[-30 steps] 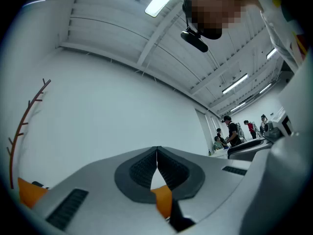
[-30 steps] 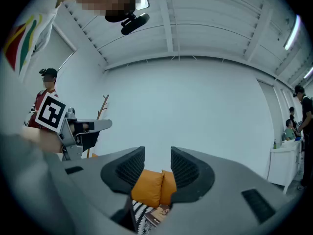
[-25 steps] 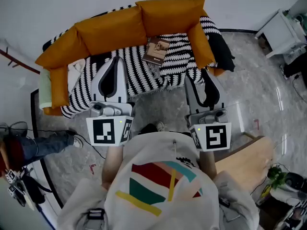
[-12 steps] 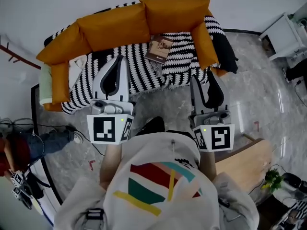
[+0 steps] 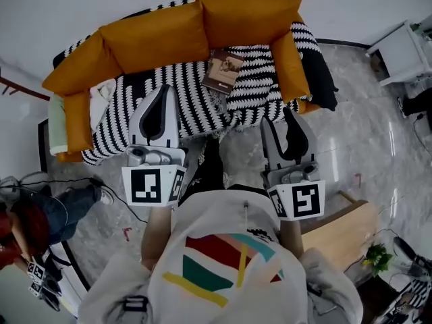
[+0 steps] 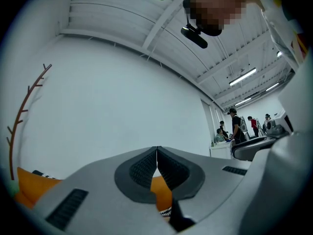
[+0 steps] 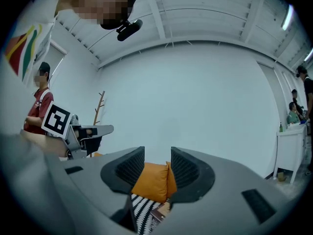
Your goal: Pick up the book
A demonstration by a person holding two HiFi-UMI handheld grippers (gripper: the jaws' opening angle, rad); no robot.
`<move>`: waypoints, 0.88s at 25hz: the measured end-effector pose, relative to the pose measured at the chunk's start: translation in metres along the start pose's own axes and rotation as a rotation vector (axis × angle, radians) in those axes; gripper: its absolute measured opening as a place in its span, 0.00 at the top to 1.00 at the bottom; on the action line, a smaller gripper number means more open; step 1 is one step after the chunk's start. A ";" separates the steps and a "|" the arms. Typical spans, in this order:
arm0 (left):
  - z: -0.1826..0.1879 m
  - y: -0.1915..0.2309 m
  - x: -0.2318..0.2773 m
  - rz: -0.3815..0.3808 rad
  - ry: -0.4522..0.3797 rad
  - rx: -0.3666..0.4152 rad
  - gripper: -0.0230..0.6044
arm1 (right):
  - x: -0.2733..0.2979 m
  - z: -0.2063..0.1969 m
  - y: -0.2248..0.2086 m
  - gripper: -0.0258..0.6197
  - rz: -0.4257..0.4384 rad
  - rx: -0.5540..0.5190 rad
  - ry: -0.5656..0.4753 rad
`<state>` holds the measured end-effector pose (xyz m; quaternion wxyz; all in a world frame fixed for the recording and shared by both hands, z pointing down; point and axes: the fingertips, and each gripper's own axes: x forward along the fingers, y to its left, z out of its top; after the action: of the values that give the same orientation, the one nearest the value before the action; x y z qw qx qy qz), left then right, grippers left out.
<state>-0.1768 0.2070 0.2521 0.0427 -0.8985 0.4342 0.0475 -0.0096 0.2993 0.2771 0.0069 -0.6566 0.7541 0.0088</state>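
Book (image 5: 223, 71): lies flat on sofa (image 5: 155, 42) seat, on the striped throw (image 5: 192, 103), toward the sofa's right end and just in front of the cushions (image 5: 246, 19). Looks thin, light and soft-covered, so likely to bend or fan open if pinched by one corner; cover probably smooth. Rests on soft fabric, which should let a jaw slide under an edge. Best taken across the spine or a long edge, deep enough to clamp all pages together.

Left gripper (image 5: 164, 90): pressed together, nothing between the pads, over the sofa's front edge, well short of book. Right gripper (image 5: 278, 119): spread, empty, off the sofa's front right corner, also apart from book.

From head view: gives the whole layout, book's full outline and both tools' standing relative to sofa; cannot settle pad contact. From left gripper (image 6: 157, 153) view: shows pads meeting along one seam, only a sliver of orange beyond, no book. From right gripper (image 7: 157, 161) view: shows the gap between pads, cushions through it, and book (image 7: 161, 212) low in frame on the stripes, below the line of the jaws.
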 end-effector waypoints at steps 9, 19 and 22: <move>-0.043 0.043 0.127 -0.041 0.085 -0.007 0.95 | 0.124 -0.006 -0.052 0.69 0.007 0.010 0.041; -0.093 0.096 0.248 -0.119 0.193 0.004 0.95 | 0.236 -0.035 -0.089 0.69 0.001 0.021 0.136; -0.118 0.097 0.275 -0.154 0.261 -0.025 0.95 | 0.254 -0.047 -0.106 0.69 -0.021 0.044 0.167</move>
<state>-0.0774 -0.0806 0.3319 -0.0220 -0.9282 0.3652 -0.0678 0.0607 0.0318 0.3178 -0.0417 -0.6626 0.7452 -0.0627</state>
